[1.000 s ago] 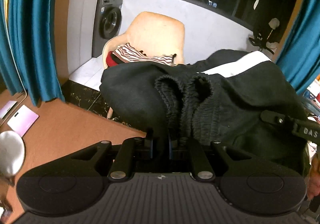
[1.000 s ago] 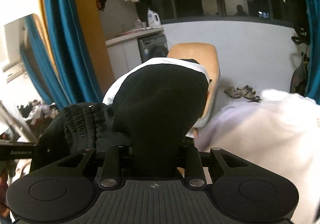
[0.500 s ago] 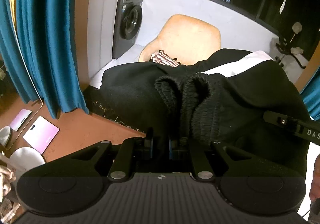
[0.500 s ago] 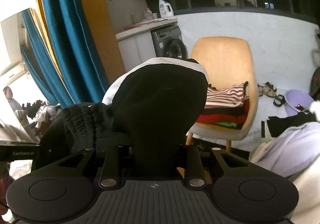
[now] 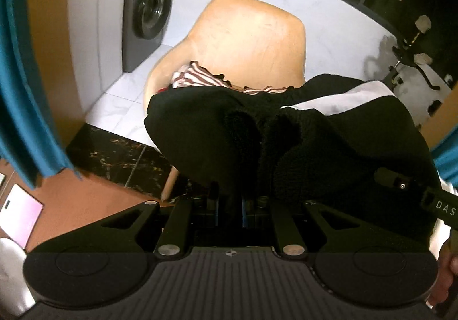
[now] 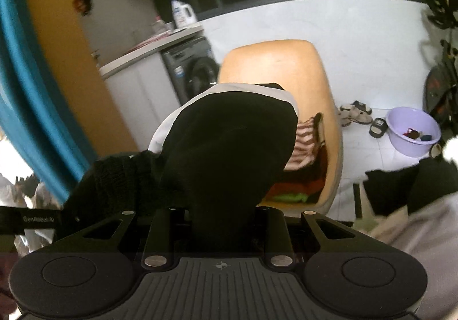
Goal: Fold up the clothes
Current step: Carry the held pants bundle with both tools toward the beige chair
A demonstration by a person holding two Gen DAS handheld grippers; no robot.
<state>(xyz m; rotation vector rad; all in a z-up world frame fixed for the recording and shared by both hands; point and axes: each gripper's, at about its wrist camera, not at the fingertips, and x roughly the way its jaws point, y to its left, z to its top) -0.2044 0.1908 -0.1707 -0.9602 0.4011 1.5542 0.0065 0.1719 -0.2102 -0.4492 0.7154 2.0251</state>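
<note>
A black garment (image 5: 200,131) with a white stripe and a ribbed elastic band hangs bunched between both grippers, held up in the air. My left gripper (image 5: 230,200) is shut on its ribbed edge. My right gripper (image 6: 223,220) is shut on the same garment (image 6: 229,142), which covers its fingertips. The garment hangs in front of a tan shell chair (image 5: 257,34) that holds a pile of folded clothes with a red-and-white striped one (image 5: 197,79) on top. The chair also shows in the right wrist view (image 6: 286,62).
A grey washing machine (image 5: 148,11) stands at the back left by a white wall. Teal curtains (image 5: 17,77) hang at the left. A lilac basin (image 6: 412,131) and sandals (image 6: 355,114) lie on the white tiled floor at the right. A pale garment heap (image 6: 423,228) lies at lower right.
Both grippers have carried the black garment closer to the chair and tilted downward; the chair and its clothes pile now loom larger. Both grips have held.
</note>
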